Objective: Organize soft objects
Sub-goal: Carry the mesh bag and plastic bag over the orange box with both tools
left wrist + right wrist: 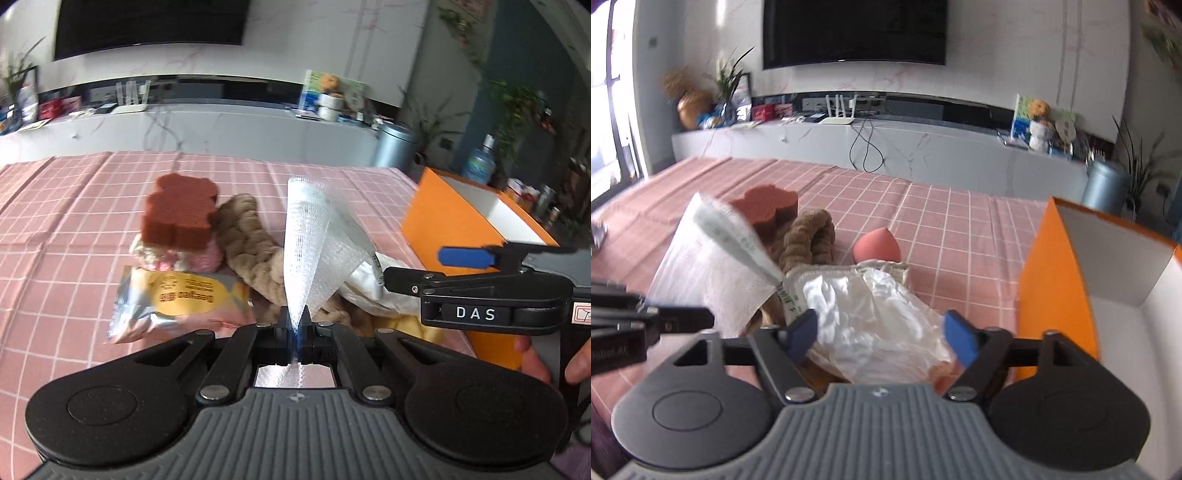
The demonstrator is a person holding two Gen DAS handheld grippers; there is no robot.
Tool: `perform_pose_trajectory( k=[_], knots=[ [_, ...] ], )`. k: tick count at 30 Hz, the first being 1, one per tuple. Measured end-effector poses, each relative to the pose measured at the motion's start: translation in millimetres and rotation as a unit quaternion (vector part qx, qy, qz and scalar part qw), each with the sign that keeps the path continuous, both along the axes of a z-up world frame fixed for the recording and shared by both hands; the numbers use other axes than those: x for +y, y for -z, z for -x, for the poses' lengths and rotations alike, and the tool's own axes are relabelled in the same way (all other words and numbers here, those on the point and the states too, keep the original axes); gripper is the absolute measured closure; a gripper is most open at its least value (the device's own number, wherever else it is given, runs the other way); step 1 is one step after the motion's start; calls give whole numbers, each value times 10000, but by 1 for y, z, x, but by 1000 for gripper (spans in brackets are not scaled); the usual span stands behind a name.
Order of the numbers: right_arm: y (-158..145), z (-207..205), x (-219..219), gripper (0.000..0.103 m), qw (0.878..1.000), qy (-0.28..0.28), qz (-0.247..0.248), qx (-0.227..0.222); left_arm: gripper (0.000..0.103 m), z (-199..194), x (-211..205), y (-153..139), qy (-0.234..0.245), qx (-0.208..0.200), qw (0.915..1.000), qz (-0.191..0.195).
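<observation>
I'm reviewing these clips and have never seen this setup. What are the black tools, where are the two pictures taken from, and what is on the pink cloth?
These are hand-held two-finger grippers, each carrying a forward-looking camera; one picture comes from each. The left gripper is shut on a white bubble-wrap pouch. The right gripper is open around a crinkled clear plastic bag. On the pink checked tablecloth lie a brown bear-shaped sponge, a tan braided rope, a foil snack packet and a pink egg-shaped sponge. An orange box stands to the right.

White letters "DAS" are showing on the black body of the right gripper (413, 273). Upside-down print on the foil snack packet (177, 299) is appearing to read "Deeyeo"; its smaller lines are staying illegible.
</observation>
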State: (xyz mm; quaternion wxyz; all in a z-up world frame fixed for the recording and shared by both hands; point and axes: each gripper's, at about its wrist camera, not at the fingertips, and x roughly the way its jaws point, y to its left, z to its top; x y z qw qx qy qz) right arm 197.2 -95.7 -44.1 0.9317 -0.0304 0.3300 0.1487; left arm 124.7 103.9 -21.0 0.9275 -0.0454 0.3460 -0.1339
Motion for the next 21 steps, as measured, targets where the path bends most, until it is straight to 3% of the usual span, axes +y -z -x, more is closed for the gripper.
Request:
perform_pose_trajectory(
  k=[3,6,9,11,14,21],
  knots=[
    [11,-16,3,19,9987,204,-289,359,101,-4,4,-3,-380,38,9992,84],
    [23,-27,1,27,9946,422,-595,734,101,-7,6,-4,-543,93,9982,253],
    [27,-28,-2,46,9935,463,-709,766,101,-7,4,-3,-534,105,9981,292],
    [25,-28,-2,66,9942,318,-683,767,101,-6,1,-1,-538,121,9980,318],
    [23,-28,-1,83,9946,184,-649,790,101,-4,-1,-1,-570,136,9978,318],
    [-10,-7,-8,86,9977,-102,-658,120,101,10,-5,-14,-750,-4,9969,242]
  ],
)
